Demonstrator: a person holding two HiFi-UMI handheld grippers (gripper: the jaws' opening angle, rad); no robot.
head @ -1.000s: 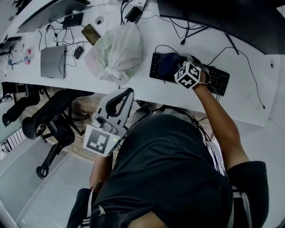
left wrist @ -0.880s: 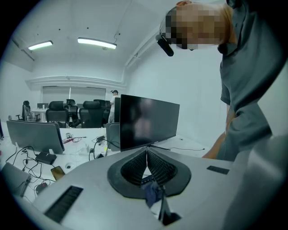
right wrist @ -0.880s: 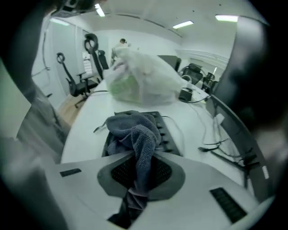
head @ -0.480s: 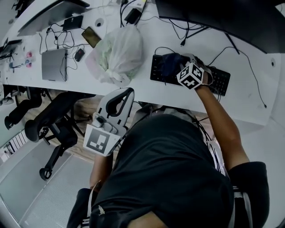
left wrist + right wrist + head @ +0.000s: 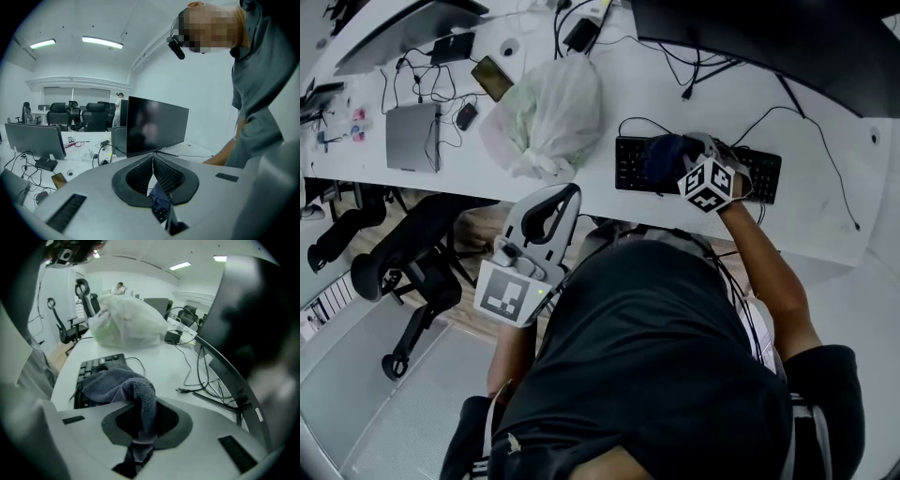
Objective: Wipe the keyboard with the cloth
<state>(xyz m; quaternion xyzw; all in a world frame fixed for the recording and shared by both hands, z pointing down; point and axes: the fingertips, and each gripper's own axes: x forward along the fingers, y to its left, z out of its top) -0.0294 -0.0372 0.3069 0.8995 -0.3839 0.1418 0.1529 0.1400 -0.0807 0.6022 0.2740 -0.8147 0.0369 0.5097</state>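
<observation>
The wipe is judged partly done: the cloth [image 5: 117,385] is pinched in the nearly closed jaws of the right gripper [image 5: 140,420] and spread over the middle of the keyboard [image 5: 630,161], while the left gripper [image 5: 153,171] is held aside, shut and empty.

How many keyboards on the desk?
1: black keyboard at the near edge of the desk, partly under the cloth; more could be hidden behind the bag or off-frame.

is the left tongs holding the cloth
No, the cloth is pinched in the right tongs; the left tongs are shut on nothing.
</observation>
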